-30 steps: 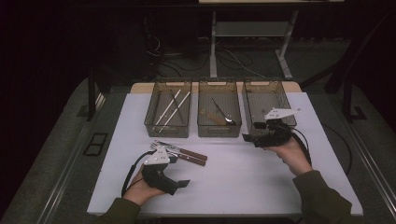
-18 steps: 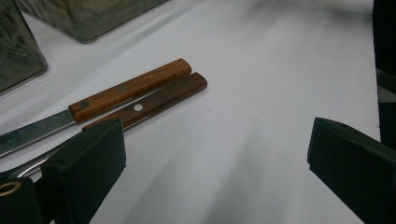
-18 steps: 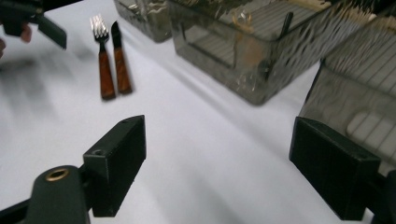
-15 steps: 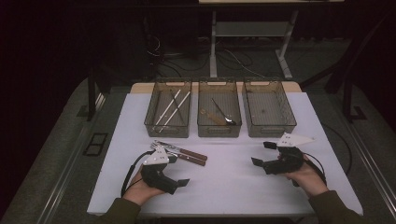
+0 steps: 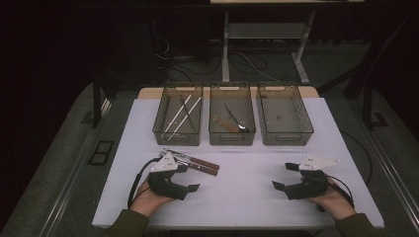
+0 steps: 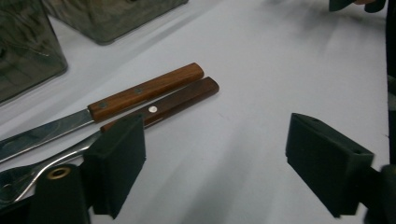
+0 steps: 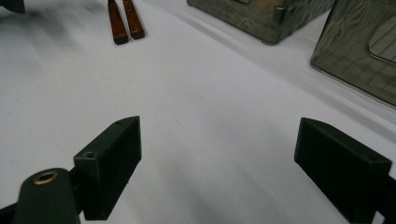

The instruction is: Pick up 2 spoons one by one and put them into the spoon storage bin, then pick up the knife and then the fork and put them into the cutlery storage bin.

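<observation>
Dark room around a white bench [image 5: 247,197]; three clear bins sit in a row at its far side. The left bin [image 5: 178,114] holds pale sticks, the middle bin [image 5: 232,116] a spoon and a wooden-handled piece, the right bin [image 5: 284,116] looks empty.

Your left hand-held gripper [image 5: 190,178] rests just beside two wooden-handled utensils [image 6: 154,95] that lie side by side, touching, on the bench in front of the left and middle bins. Its jaws have just been closing yet stand wide, with nothing between them. Your right hand-held gripper [image 5: 284,176] sits well apart, jaws wide and just opening, empty.

Risks, as judged:
- The handles lie flush together, so a pinch may catch both or push one away.
- Flat on the bench, a handle may slip from the pads [image 6: 119,158] as they close.
- A lifted blade end may swing and strike a bin wall.

Writing: none legible; only rivets [image 6: 152,109] on the handles.
</observation>
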Action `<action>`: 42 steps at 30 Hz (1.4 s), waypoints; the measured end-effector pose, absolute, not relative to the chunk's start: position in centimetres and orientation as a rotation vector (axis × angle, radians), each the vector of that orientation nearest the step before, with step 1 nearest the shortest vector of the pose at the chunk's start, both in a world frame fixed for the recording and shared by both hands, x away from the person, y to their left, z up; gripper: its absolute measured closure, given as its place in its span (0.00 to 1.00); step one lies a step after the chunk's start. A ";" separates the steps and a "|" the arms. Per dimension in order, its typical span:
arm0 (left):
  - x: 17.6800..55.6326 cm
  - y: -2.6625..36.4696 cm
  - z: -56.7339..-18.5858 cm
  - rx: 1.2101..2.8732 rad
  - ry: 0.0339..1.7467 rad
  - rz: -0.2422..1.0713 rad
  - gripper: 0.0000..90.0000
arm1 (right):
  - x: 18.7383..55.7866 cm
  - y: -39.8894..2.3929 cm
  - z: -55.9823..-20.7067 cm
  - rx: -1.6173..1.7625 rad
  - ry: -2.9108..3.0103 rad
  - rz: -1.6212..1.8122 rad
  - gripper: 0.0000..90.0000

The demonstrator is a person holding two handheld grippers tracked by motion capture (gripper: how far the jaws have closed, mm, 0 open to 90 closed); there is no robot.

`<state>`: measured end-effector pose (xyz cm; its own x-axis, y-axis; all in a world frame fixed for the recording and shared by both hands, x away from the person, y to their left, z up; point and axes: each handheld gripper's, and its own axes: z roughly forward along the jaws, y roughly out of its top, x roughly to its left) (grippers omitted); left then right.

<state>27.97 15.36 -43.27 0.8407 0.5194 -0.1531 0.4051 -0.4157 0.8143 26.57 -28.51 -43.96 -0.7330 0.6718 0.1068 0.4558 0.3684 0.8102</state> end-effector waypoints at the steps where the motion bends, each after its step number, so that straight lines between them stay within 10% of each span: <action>1: 28.1 15.4 -43.2 2.064 0.680 0.157 0.26 | 26.6 -28.5 -44.0 1.009 2.387 1.296 0.16; 15: 33.0 14.9 -42.6 2.110 0.794 0.280 0.97 | 26.9 -28.0 -44.3 1.005 2.405 1.286 0.16; 42: 36.7 13.5 -44.4 2.266 0.870 0.245 0.99 | 26.8 -28.2 -44.2 1.000 2.403 1.284 0.16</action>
<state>36.72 13.54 -44.37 0.7582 0.6488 -0.0655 0.5190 -0.5396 0.6629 26.78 -28.20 -44.18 -0.7375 0.6673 0.1040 0.4573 0.3801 0.8040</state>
